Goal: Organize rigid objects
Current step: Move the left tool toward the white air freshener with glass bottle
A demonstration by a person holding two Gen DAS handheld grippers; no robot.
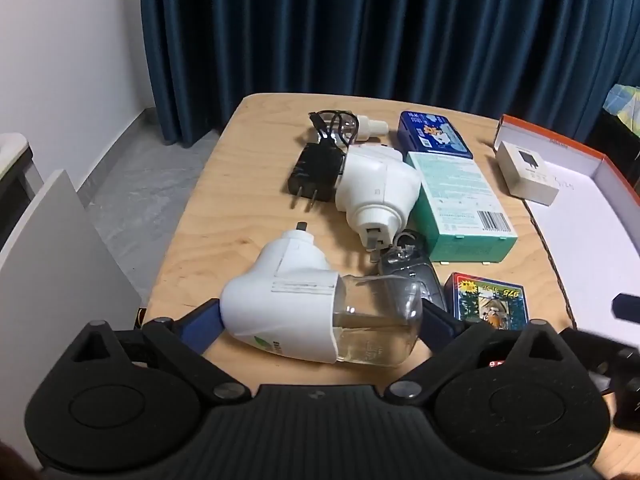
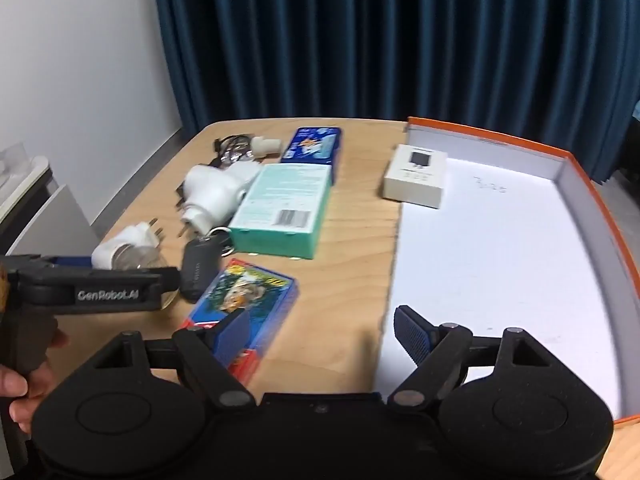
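Left gripper: jaws spread wide, one blue pad at each end of a white plug-in vaporiser with a clear liquid bottle lying on its side at the near edge of the light wooden surface; whether the pads press on it cannot be told. Right gripper: jaws spread, nothing between them, hanging over the surface at the near left edge of the orange-rimmed white cardboard tray. White vaporisers counted: two, the second further back. One black two-pin charger with its cable, one dark key fob, one mint-green carton, one blue tin, one blue playing-card box, one small white cylindrical cap. One small white box printed with a black adapter lies in the tray's far left corner. The key fob is partly hidden behind the bottle; the card box is cut by gripper bodies in both views. A person's hand shows partly at the right-wrist view's left edge. The right-wrist view is blurred; print on the boxes is unreadable.
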